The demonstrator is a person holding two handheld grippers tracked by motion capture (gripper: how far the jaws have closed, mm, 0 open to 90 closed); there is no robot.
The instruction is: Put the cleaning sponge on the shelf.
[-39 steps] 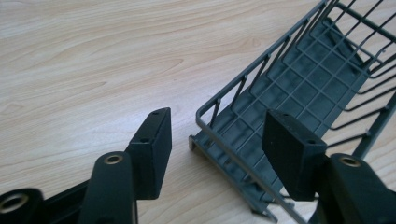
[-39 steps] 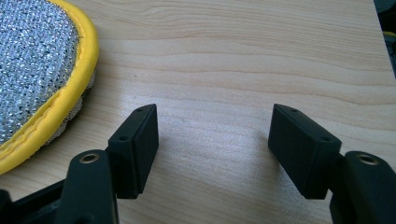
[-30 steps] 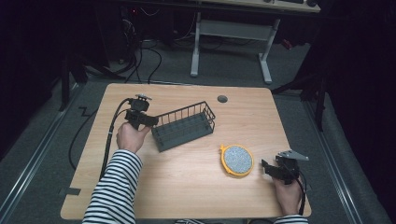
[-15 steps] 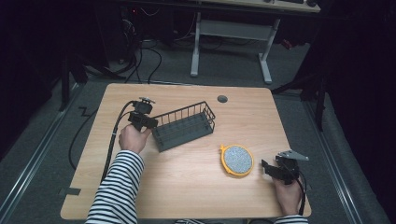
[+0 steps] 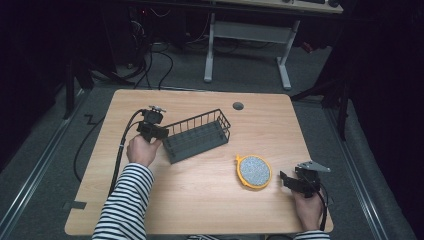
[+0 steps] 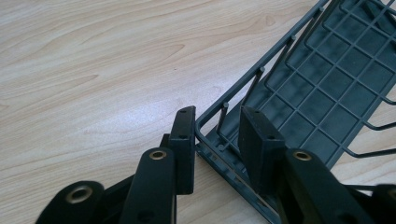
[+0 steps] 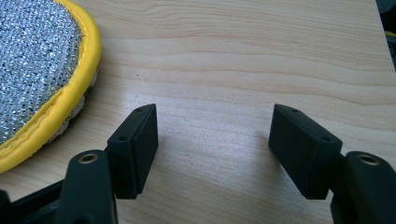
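A person in a striped sleeve works at a pale wooden tabletop [image 5: 200, 200], seen from above, with a hand-held gripper in each hand. The left gripper [image 5: 159, 131] sits at the near left corner of a dark wire basket [image 5: 197, 136], which lies a little left of the middle of the tabletop. Its jaws have just been closing, with the basket's rim between them. In the left gripper view the two black jaws stand close together, one outside the basket's corner wire [image 6: 219, 123] and one inside over the grid floor, and they look clamped on that corner. Compared with the earlier high views, the hand has hardly shifted and the basket lies where it lay; the change is the grip.

The right gripper [image 5: 292, 181] rests near the right front edge, just beside a round scouring pad with a yellow border [image 5: 253, 171] but not touching it. In the right gripper view its jaws stand wide apart over bare wood, holding nothing, with the pad [image 7: 37, 70] off to one side.

With the basket now gripped, the likely next step is to lift or drag it
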